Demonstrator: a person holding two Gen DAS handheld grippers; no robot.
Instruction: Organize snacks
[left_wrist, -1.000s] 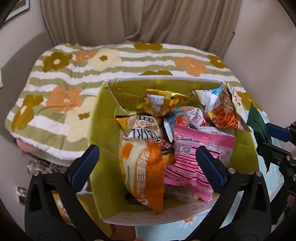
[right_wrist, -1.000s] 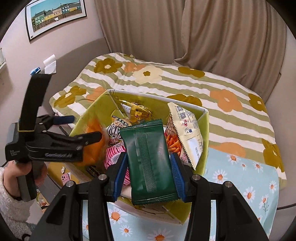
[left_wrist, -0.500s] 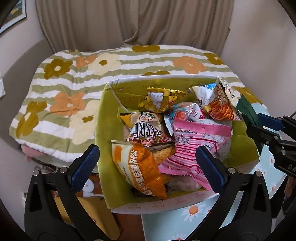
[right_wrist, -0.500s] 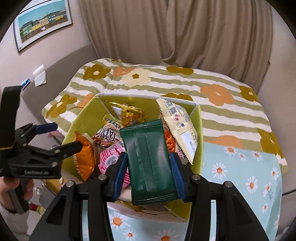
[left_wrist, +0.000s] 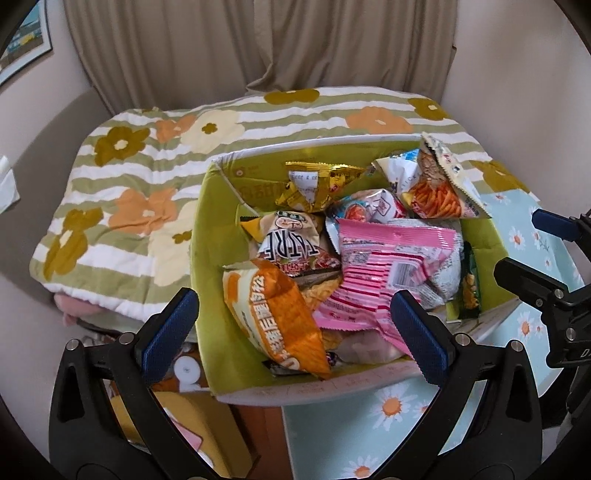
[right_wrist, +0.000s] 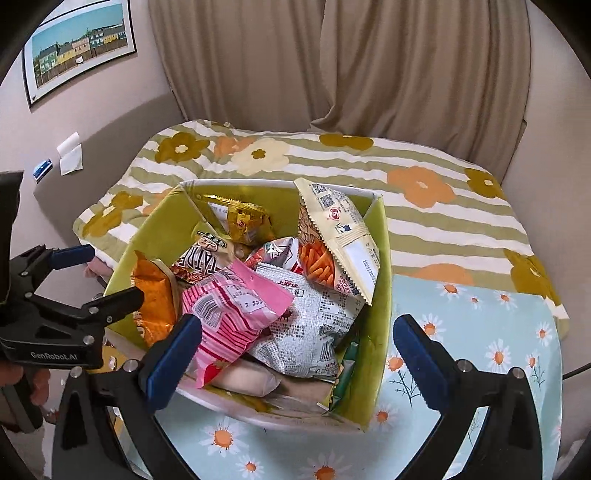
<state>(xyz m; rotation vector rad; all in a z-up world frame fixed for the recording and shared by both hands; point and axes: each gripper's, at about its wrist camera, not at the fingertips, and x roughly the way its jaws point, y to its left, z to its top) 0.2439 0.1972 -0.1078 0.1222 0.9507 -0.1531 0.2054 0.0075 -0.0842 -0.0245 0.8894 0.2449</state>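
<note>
**Lime-green snack box, both claws spread and empty**

Lime-green cardboard box (right_wrist: 380, 295) sits at the near-left corner of the tabletop (right_wrist: 480, 332), on a pale blue daisy-print cloth. Part of its base overhangs the tabletop's left edge. Beyond it lies a bed with a green-striped floral quilt (right_wrist: 424, 184); beige curtains (right_wrist: 369, 66) hang behind, and a framed picture (right_wrist: 79, 44) of coloured houses is on the wall to the left.

Box is heaped with snack packets:
- orange chip bag (left_wrist: 280, 317) against the near-left wall, tilted
- pink striped packet (right_wrist: 229, 314) on top at centre, overlapping a white printed bag (right_wrist: 314, 321)
- brown "TATRE"-lettered bag (left_wrist: 291, 240) behind the orange one
- gold foil packet (right_wrist: 243, 218) towards the far wall
- cream packet showing orange sticks (right_wrist: 332, 240) propped upright against the far-right wall, its top edge above the rim
- dark green packet (right_wrist: 347, 369) edge-on, wedged down along the right wall, mostly hidden by the white bag

Left claw (left_wrist: 295, 332): blue pads wide apart, nothing between them, held above the box's near-left side. Seen from the right wrist camera it sits just outside the left wall.

Right claw (right_wrist: 295, 354): pads likewise spread, gripping nothing, poised over the box's near edge above the white bag and green packet.
</note>
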